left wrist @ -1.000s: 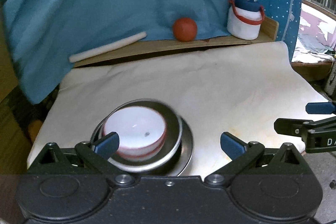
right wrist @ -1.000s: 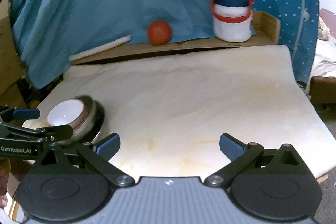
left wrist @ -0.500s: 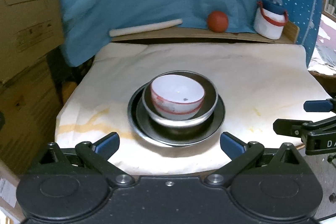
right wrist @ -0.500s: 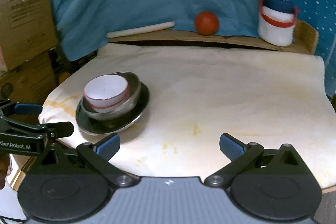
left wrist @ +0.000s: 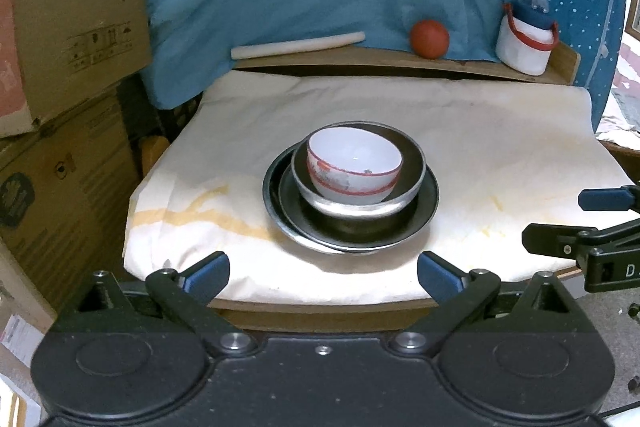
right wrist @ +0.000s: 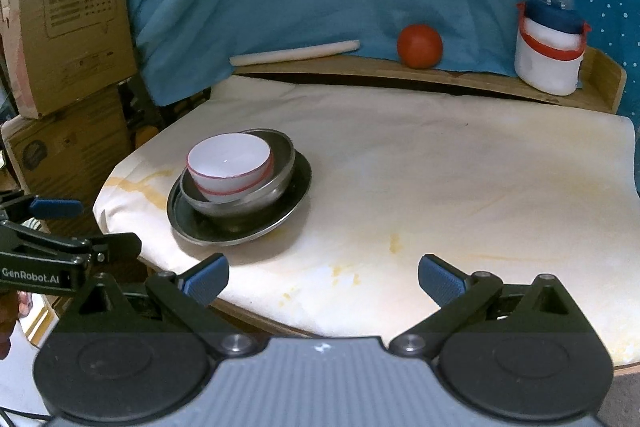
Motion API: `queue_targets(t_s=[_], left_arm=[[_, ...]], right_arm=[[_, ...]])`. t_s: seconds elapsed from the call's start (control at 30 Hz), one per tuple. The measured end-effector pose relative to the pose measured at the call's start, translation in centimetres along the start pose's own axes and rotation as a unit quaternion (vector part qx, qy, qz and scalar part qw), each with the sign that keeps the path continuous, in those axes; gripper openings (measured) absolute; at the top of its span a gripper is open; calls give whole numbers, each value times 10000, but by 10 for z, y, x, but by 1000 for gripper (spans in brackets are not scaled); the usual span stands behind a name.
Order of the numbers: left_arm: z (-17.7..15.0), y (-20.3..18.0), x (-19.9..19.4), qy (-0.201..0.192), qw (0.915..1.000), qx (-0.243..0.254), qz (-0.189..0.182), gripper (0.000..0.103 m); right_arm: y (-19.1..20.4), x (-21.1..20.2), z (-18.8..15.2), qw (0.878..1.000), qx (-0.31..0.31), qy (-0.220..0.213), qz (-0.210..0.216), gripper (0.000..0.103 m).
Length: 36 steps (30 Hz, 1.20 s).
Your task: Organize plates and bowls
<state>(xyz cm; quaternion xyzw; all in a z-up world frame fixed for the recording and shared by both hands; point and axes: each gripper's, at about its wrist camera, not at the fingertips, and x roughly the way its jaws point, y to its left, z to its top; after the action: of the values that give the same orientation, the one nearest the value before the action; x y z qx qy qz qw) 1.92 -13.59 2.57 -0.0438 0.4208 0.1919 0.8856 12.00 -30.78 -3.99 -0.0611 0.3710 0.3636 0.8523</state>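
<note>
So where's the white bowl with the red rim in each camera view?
Left wrist: the white bowl sits centre frame, nested in the metal bowl.
Right wrist: the white bowl sits left of centre.
Shared landmark: the red ball on the back ledge.

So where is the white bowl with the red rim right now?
The white bowl sits inside the metal bowl on the metal plate, centre of the left wrist view, left of centre in the right wrist view.

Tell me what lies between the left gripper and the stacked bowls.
Only bare, yellow-stained white cloth separates the open left gripper from the stacked bowls; the left wrist view shows it.
</note>
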Motion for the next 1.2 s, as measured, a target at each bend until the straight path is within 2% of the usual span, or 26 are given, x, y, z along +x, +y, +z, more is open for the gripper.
queue_targets(t_s=[1.2], left_arm=[[2,-7,-2,-10,10000,-18,34,100]], right_arm=[[-5,-3,-2,10000,17,-6,30,103]])
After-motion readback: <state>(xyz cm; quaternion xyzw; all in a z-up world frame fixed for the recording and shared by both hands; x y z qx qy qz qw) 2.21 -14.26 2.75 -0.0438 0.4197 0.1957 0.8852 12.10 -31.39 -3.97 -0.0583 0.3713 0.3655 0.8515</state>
